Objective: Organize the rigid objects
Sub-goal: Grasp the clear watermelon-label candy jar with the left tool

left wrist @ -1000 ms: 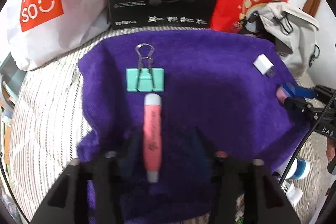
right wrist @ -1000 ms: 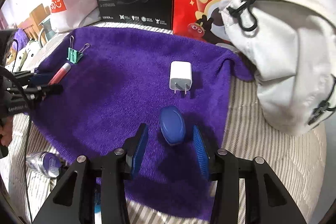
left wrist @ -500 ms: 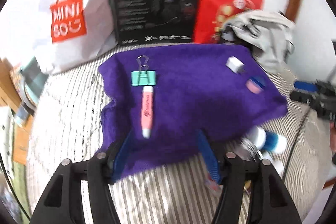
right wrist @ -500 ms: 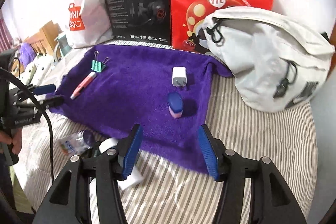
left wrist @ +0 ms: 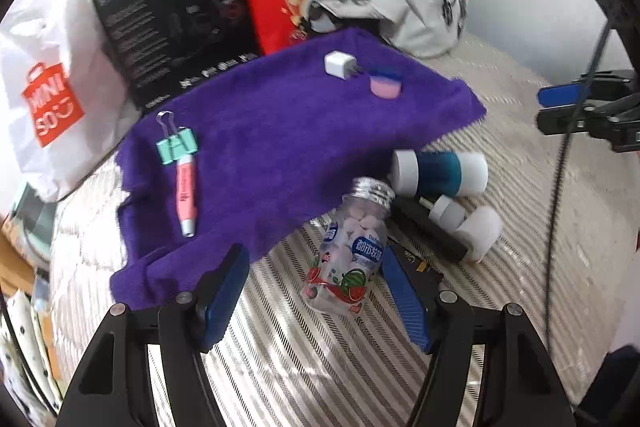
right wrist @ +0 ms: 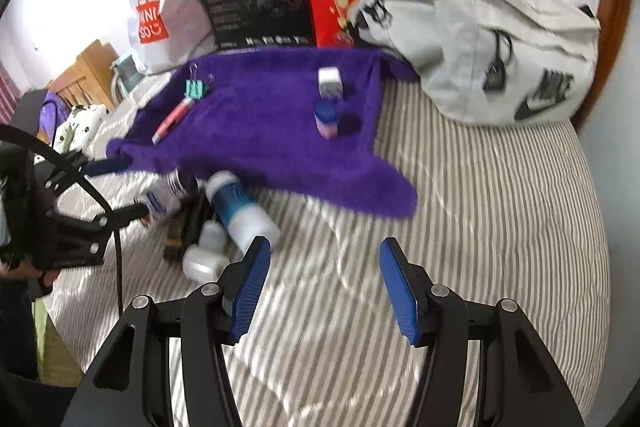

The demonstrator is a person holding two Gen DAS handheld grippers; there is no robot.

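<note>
Both tools are made of matte black angular plates with triangular cut-outs. The left gripper [left wrist: 316, 291] and the right gripper [right wrist: 326, 287] each carry two blue pads [right wrist: 398, 291] with fine ribs on the inner face. Round silver screws [right wrist: 438, 291] sit at the joints behind the pads. A black cable [right wrist: 80, 183] curves over the left tool's frame.

We've got bright, soft daylight here, but both fisheye views are smeared with motion blur, edges bowed, dark vignette in the corners.
</note>
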